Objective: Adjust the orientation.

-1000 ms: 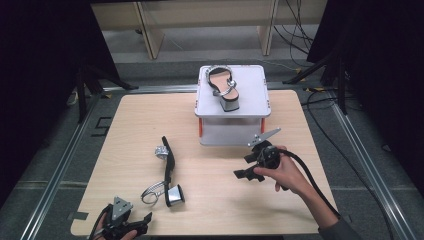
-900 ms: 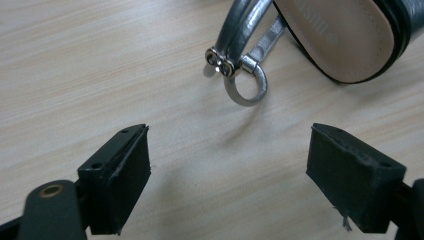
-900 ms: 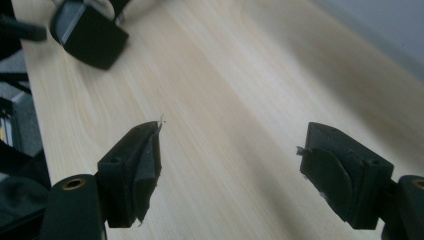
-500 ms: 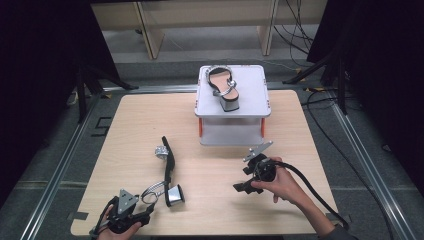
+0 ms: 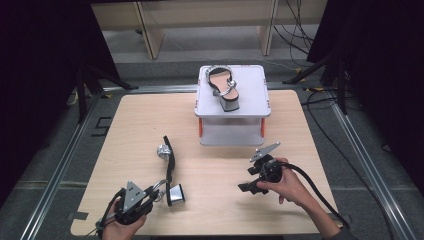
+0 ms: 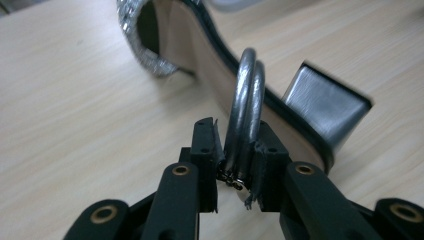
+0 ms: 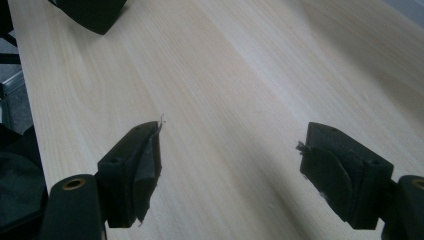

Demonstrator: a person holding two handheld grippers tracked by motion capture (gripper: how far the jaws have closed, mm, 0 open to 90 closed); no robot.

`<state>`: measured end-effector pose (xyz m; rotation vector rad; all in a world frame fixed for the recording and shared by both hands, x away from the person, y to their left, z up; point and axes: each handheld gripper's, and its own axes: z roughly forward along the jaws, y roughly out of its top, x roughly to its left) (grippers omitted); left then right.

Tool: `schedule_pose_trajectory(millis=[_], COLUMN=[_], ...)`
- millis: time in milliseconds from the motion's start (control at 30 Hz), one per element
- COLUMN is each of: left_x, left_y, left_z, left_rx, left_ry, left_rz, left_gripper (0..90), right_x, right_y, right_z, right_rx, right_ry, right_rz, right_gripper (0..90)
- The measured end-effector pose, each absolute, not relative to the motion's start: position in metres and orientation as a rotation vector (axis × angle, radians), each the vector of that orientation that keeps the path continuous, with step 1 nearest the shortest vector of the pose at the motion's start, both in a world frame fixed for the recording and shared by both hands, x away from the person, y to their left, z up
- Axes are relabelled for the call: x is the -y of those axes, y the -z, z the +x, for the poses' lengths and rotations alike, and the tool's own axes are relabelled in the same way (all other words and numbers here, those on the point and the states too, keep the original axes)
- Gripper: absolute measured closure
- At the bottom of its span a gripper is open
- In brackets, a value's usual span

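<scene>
Overhead, the high view shows a wooden table [image 5: 150, 115] with a small white stand [image 5: 250, 100] at its far middle, one sandal [image 5: 224, 90] already on top. A second, black sandal [image 5: 169, 167] lies on its side at the near left, its block heel [image 5: 175, 194] nearest the person. The left gripper [image 5: 150, 196] sits right at that heel end, while the right gripper [image 5: 255, 177] hovers over bare wood to the near right, well apart from both shoes.

Closer in, the left gripper view has its jaws nearly closed around the sandal's silver ankle strap [image 6: 246, 115], pinching the doubled loop between them. I judge the grasp is just being secured; next comes a lift and carry to the stand beside its mate.

Lastly, the right gripper view shows its jaws spread wide, holding nothing, above the tabletop.
</scene>
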<state>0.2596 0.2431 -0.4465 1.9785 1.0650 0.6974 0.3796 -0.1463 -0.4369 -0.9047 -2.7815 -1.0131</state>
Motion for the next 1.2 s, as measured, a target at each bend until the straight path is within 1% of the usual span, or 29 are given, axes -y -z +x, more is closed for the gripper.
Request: schedule_pose_trajectory(millis=[100, 267, 333, 367, 400, 533, 600, 667, 733, 800, 833, 867, 900, 933, 967, 1000, 1033, 1100, 1200], left_x=[-0.232, -0.212, -0.202, -0.195, -0.190, -0.166, -0.161, -0.157, -0.157, -0.160, -0.162, -0.164, -0.168, -0.172, -0.175, -0.180, -0.182, -0.187, -0.193], left_y=[0.439, 0.433, 0.432, 0.432, 0.431, 0.431, 0.428, 0.426, 0.424, 0.423, 0.424, 0.425, 0.424, 0.424, 0.425, 0.422, 0.422, 0.419, 0.422], left_z=[0.264, 0.274, 0.280, 0.281, 0.283, 0.289, 0.289, 0.289, 0.289, 0.289, 0.289, 0.289, 0.288, 0.287, 0.285, 0.282, 0.279, 0.273, 0.265], left_rx=[-1.017, -0.945, -0.872, -0.889, -0.881, -0.811, -0.785, -0.786, -0.777, -0.787, -0.849, -0.880, -0.908, -0.925, -0.949, -0.971, -0.980, -0.977, -0.993], left_ry=[-0.707, -0.701, -0.719, -0.692, -0.694, -0.667, -0.678, -0.669, -0.676, -0.643, -0.600, -0.584, -0.591, -0.593, -0.576, -0.565, -0.552, -0.567, -0.562], left_rz=[1.975, 2.027, 2.056, 2.046, 2.070, 2.118, 2.140, 2.121, 2.131, 2.118, 2.070, 2.057, 2.050, 2.043, 2.025, 2.021, 1.999, 2.014, 2.005], left_gripper=[75.6, 75.6, 75.6, 75.6, 75.6, 75.4, 75.4, 75.3, 75.2, 73.9, 66.4, 54.5, 48.9, 43.9, 37.8, 33.5, 30.6, 28.0, 26.3], right_x=[0.147, 0.145, 0.145, 0.145, 0.145, 0.147, 0.147, 0.146, 0.145, 0.142, 0.141, 0.139, 0.137, 0.135, 0.132, 0.129, 0.124, 0.113, 0.097], right_y=[0.437, 0.438, 0.438, 0.438, 0.438, 0.437, 0.437, 0.438, 0.440, 0.441, 0.443, 0.443, 0.444, 0.443, 0.443, 0.443, 0.443, 0.439, 0.438], right_z=[0.380, 0.380, 0.380, 0.380, 0.380, 0.381, 0.381, 0.380, 0.381, 0.379, 0.379, 0.378, 0.378, 0.377, 0.376, 0.375, 0.373, 0.369, 0.369], right_rx=[2.771, 2.783, 2.784, 2.783, 2.782, 2.807, 2.793, 2.781, 2.808, 2.792, 2.803, 2.796, 2.803, 2.800, 2.813, 2.837, 2.834, 2.830, 2.850], right_ry=[1.038, 1.013, 1.007, 1.010, 1.015, 1.025, 1.013, 1.002, 1.004, 0.987, 0.994, 0.988, 0.990, 1.001, 1.026, 1.066, 1.106, 1.128, 1.201], right_rz=[-0.903, -0.895, -0.890, -0.893, -0.893, -0.873, -0.896, -0.916, -0.880, -0.882, -0.863, -0.874, -0.863, -0.872, -0.832, -0.766, -0.759, -0.729, -0.653], right_gripper=[24.0, 24.2, 24.1, 24.1, 24.1, 24.0, 24.0, 24.1, 24.1, 24.2, 24.2, 24.4, 24.8, 27.5, 34.7, 37.4, 37.2, 39.9, 44.5])
